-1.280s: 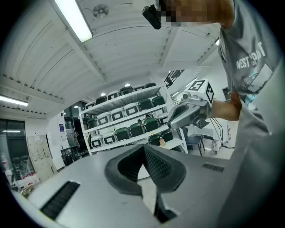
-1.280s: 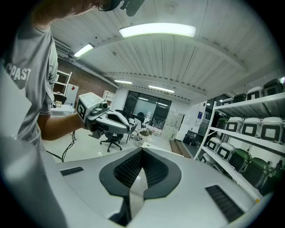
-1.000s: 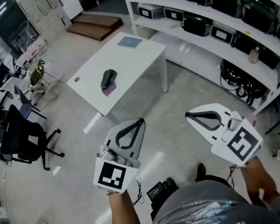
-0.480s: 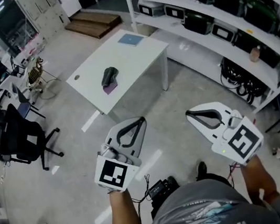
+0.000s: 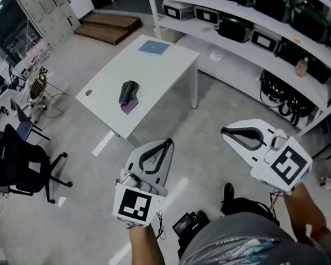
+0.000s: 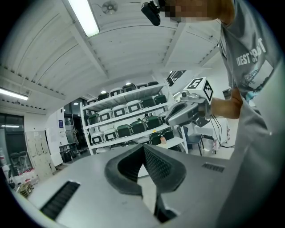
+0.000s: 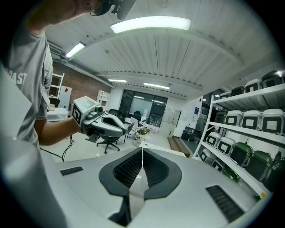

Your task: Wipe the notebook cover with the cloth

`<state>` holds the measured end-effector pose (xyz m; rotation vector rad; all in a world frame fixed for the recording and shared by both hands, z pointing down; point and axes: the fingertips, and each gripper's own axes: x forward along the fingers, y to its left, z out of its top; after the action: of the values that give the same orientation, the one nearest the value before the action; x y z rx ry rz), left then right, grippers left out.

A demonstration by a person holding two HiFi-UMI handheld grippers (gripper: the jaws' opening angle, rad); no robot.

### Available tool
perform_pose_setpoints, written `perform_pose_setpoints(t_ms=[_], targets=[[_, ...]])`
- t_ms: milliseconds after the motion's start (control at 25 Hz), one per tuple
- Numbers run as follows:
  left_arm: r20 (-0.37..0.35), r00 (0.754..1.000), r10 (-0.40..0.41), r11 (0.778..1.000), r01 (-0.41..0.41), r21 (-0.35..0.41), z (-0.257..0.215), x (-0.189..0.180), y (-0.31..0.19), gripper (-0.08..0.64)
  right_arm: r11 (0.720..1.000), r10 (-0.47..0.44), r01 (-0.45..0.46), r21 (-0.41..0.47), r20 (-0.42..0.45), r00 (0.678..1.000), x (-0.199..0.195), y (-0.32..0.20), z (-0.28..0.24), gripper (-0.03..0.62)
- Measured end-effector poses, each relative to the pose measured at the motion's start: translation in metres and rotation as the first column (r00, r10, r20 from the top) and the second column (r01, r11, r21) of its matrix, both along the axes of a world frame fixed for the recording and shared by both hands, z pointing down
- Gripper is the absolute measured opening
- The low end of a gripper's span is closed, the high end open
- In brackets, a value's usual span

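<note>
In the head view a white table (image 5: 162, 72) stands some way off across the floor. A dark grey cloth (image 5: 127, 93) lies bunched near its middle, with a purple edge showing underneath. A light blue notebook (image 5: 153, 48) lies flat at the far corner. My left gripper (image 5: 167, 141) and right gripper (image 5: 224, 131) are held side by side over the floor, well short of the table. Both are shut with nothing between the jaws. The left gripper (image 6: 143, 148) sees the right one (image 6: 187, 111) beside it, and the right gripper (image 7: 142, 149) sees the left one (image 7: 102, 122).
Long shelves (image 5: 260, 24) with green and white cases run along the right of the table. Black office chairs (image 5: 23, 165) and desks stand at the left. A wooden platform (image 5: 111, 27) lies beyond the table. Cables and a black device (image 5: 190, 224) hang at the person's waist.
The person has taken a small step and the view has shifted a little. Both grippers stay shut and side by side in front of the body.
</note>
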<state>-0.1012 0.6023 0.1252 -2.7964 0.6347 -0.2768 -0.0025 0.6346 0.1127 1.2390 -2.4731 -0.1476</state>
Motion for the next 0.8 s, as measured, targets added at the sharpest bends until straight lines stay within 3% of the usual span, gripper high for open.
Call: perform_pose_setpoints(t_ms=[320,520,800], targets=[[0.052,0.998,-0.045,0.999,0.046,-0.012,0.011,0.02,-0.044,0.002,0.999,-0.053,0.053,0.0,0.032,0.998,0.025,-0.054,0.01,0.032],[0.066,0.991,-0.117,0.993,0.119,-0.017,0.009,0.035,-0.085,0.002,0.993,-0.12,0.12,-0.002,0.052,0.991,0.04,-0.099,0.012,0.032],[0.099,0.977,-0.191,0.98,0.195,-0.038,0.017,0.077,-0.142,0.002,0.982,-0.186,0.187,-0.004,0.077,0.98,0.087,-0.163,0.016,0.032]])
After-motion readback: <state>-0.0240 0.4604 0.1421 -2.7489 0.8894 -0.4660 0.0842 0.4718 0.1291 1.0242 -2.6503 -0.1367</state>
